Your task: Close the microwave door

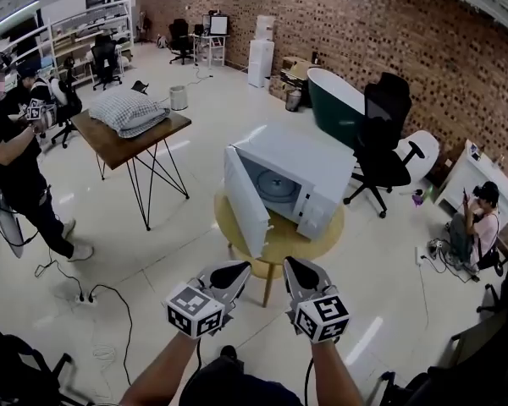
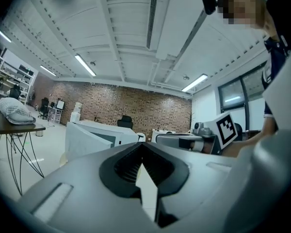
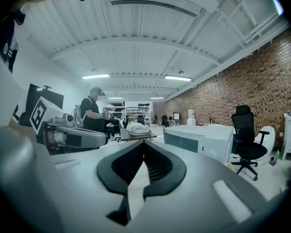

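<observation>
A white microwave (image 1: 309, 172) stands on a small round wooden table (image 1: 279, 242) in the middle of the room. Its door (image 1: 244, 200) hangs open, swung out to the left, and the turntable shows inside. Both grippers are held low in front of that table, well short of the microwave. The left gripper (image 1: 241, 269) and the right gripper (image 1: 295, 266) are each shut on nothing. In the left gripper view the jaw tips (image 2: 141, 144) meet, with the microwave (image 2: 104, 132) beyond. The right gripper view shows closed tips (image 3: 143, 143) and the microwave (image 3: 201, 140) to the right.
A wooden table with a pillow (image 1: 131, 112) stands to the left. A black office chair (image 1: 381, 150) and a dark green tub (image 1: 334, 100) are behind the microwave. A person (image 1: 17, 159) stands at far left, another (image 1: 478, 218) sits at right. Cables (image 1: 85, 294) lie on the floor.
</observation>
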